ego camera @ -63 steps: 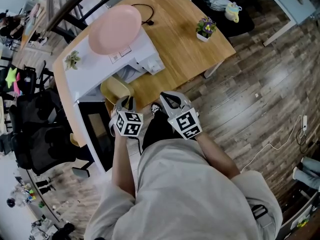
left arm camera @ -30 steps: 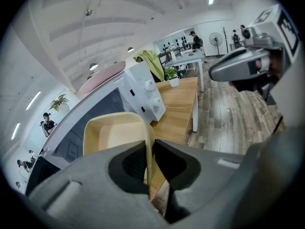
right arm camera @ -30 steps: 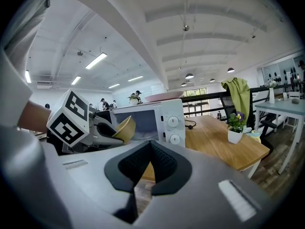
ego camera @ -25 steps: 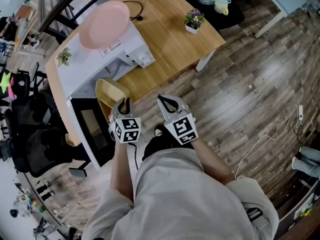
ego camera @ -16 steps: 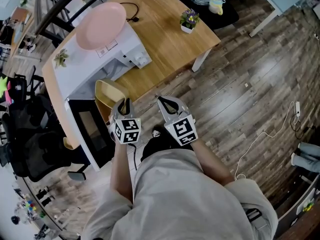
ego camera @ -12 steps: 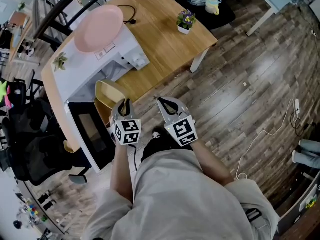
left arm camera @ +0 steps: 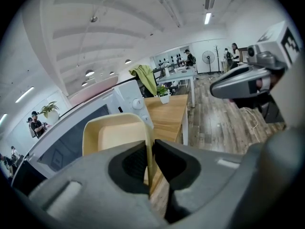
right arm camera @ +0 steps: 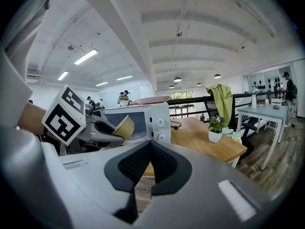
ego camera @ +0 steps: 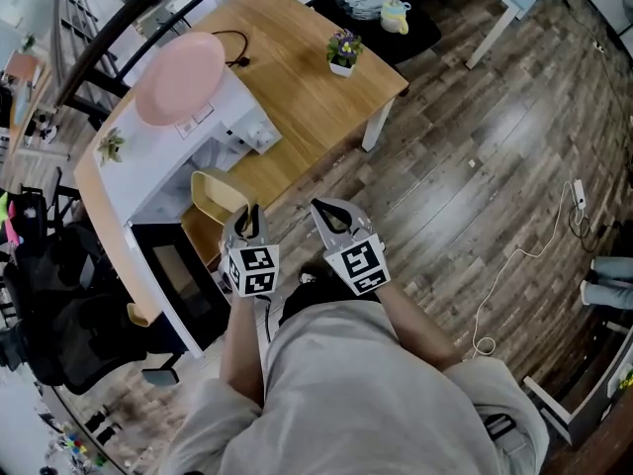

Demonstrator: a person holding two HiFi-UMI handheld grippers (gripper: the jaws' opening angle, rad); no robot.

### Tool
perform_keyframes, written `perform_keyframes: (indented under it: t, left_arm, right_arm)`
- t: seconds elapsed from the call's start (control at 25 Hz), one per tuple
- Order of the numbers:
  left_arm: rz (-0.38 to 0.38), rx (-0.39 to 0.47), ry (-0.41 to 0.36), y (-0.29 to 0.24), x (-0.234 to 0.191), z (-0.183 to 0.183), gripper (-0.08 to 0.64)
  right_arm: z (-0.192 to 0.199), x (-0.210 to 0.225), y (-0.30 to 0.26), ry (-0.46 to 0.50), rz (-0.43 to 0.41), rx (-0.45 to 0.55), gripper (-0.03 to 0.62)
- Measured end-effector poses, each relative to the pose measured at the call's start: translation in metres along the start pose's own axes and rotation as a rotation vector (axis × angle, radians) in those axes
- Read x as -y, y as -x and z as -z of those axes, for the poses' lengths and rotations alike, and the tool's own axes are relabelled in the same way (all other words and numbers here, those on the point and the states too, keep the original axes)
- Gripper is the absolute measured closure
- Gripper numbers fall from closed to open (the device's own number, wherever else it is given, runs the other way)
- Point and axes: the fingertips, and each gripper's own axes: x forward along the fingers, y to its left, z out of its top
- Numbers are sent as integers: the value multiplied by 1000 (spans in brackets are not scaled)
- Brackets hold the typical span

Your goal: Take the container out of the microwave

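The fingers of the left gripper (left arm camera: 150, 146) are clamped on one side wall of the pale yellow rectangular plastic container (left arm camera: 114, 135). In the head view it sits centre left, just in front of the white microwave (ego camera: 163, 161), whose door stands open. The fingers of the right gripper (right arm camera: 150, 149) are pressed together with nothing between them. Expect a light, stiff, thin-walled, smooth tub; pinch the wall deep below the rim. Count: one container, one microwave, one round pink plate (ego camera: 180, 75), two grippers.

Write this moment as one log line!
left gripper: shut on rim of yellow square container | container: outside white microwave, door open | right gripper: shut, empty
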Motion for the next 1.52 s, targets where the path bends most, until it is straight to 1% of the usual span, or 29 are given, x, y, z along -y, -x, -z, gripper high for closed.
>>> perform_keyframes:
  t: [0.32, 0.56, 0.72, 1.0, 1.28, 1.52]
  left_arm:
    - [69, 73, 13, 10, 18, -24, 522]
    - [115, 107, 9, 15, 27, -35, 522]
    - [121, 135, 33, 19, 26, -42, 522]
    - [131, 197, 67, 32, 24, -54, 523]
    - [145, 249, 91, 46, 21, -70, 523]
    - [143, 304, 103, 54, 13, -87, 523]
  right_arm:
    - [-13, 2, 8, 5, 53, 21, 581]
    - [-15, -1, 12, 10, 80, 15, 581]
    - [-19, 1, 17, 7, 108, 23, 581]
    - [-25, 6, 22, 40, 170, 23, 581]
    - [-34, 8, 21, 43, 194, 29, 581]
    - [-53, 8, 17, 65, 205, 66, 581]
